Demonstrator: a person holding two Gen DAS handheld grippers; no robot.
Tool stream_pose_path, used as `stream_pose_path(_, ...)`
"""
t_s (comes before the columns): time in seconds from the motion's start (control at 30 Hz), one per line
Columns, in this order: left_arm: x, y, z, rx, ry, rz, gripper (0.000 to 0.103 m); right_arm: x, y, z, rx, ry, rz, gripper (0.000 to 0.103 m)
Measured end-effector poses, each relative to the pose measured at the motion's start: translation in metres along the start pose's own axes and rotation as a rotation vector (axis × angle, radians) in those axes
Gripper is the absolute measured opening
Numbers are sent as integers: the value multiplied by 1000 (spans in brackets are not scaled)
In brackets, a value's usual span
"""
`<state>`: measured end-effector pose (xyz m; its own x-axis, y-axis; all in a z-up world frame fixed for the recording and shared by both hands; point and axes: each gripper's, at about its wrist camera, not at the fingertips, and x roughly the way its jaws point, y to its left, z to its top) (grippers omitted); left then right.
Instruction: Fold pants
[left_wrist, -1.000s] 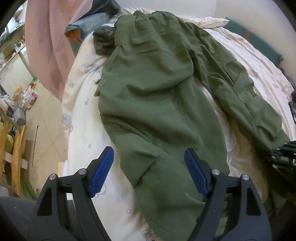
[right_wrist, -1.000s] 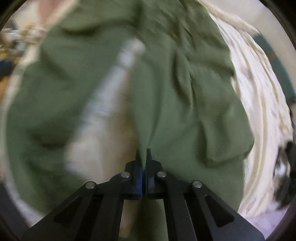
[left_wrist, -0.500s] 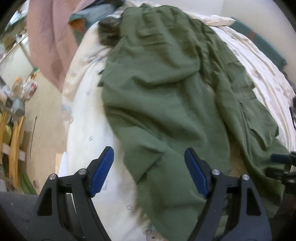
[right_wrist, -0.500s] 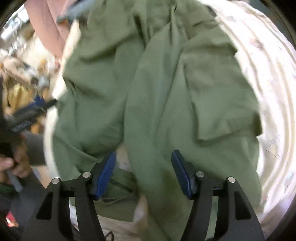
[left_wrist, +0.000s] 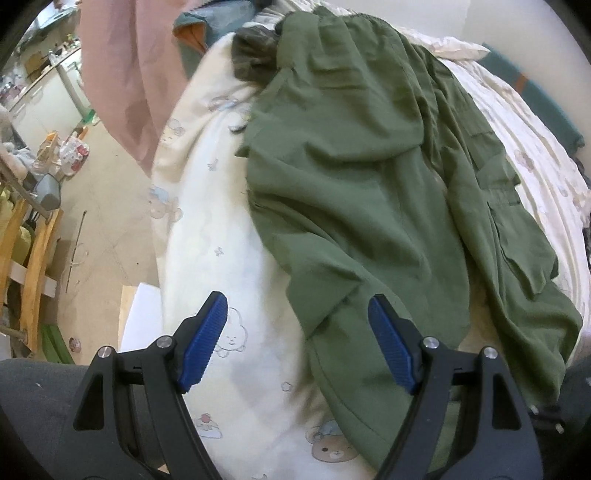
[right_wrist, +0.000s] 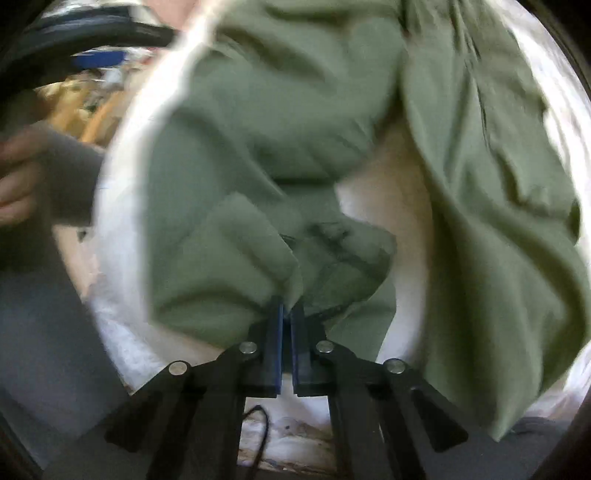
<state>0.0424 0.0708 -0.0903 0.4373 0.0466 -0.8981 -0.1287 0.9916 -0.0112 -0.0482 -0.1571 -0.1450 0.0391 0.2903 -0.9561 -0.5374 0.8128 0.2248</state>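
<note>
Olive green cargo pants (left_wrist: 362, 166) lie spread on the bed, waistband far, legs toward me. My left gripper (left_wrist: 299, 332) hovers open above the near part of the left leg, whose edge runs under the gap between its blue pads (left_wrist: 207, 339); nothing is pinched. In the blurred right wrist view the pants (right_wrist: 277, 129) fill the frame. My right gripper (right_wrist: 287, 310) is closing to shut, its pads pressed together on a bunched fold at the hem of the left leg.
The white printed bedsheet (left_wrist: 207, 240) shows left of the pants, with the bed's edge and floor (left_wrist: 103, 221) beyond. A pink cloth (left_wrist: 125, 74) hangs at the back left. Wooden furniture (left_wrist: 33, 258) stands far left. A person's hand (right_wrist: 14, 184) shows left.
The right gripper was shut, stood open over the right leg half a second ago, then swung left and shut on the left leg's hem. The left gripper drifted slightly and stayed open.
</note>
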Motion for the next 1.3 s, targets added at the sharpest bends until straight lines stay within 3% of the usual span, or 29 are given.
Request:
stream_pose_path(0.2,3,27,3,-96,4,23,76,-89,66,-43,-105,1,262,3)
stream_pose_path(0.33,12,33,3,-131,45,24,76,-100,77,-55,-82,58,402,10)
stream_pose_path(0.37,14,32,2,-129,51,23,76,-95,76,-57,-61,105,452,20)
stream_pose_path(0.4,15,31,2,-122,58,24,76,-88,76,-59,-51,144,482,54)
stream_pose_path(0.43,17,30,1,-115,68,25,76,-82,75,-60,-45,182,491,69)
stream_pose_path(0.47,19,28,1,-109,74,27,76,-84,71,-60,-43,171,477,76)
stream_pose_path(0.57,28,26,-3,-92,118,38,76,-97,56,-47,-49,90,448,76)
stream_pose_path(0.73,55,26,-12,-119,241,14,76,-110,-1,-1,51,-93,276,76)
stream_pose_path(0.83,62,9,-8,-113,242,-27,76,-104,-44,18,160,-180,231,76)
stream_pose_path(0.9,62,-15,-1,-46,200,-65,76,-88,-75,29,262,-235,231,76)
stream_pose_path(0.97,69,-30,0,24,189,3,76,-72,-81,33,339,-262,253,76)
stream_pose_path(1.03,86,-28,-7,23,251,57,76,-61,-100,29,404,-282,282,76)
stream_pose_path(1.1,99,-12,-23,33,341,145,76,-50,-103,25,432,-268,284,76)
stream_pose_path(1.17,94,10,-36,47,383,179,78,-45,-105,26,428,-241,275,76)
stream_pose_path(1.3,75,49,-40,43,386,273,80,-47,-102,21,399,-234,274,76)
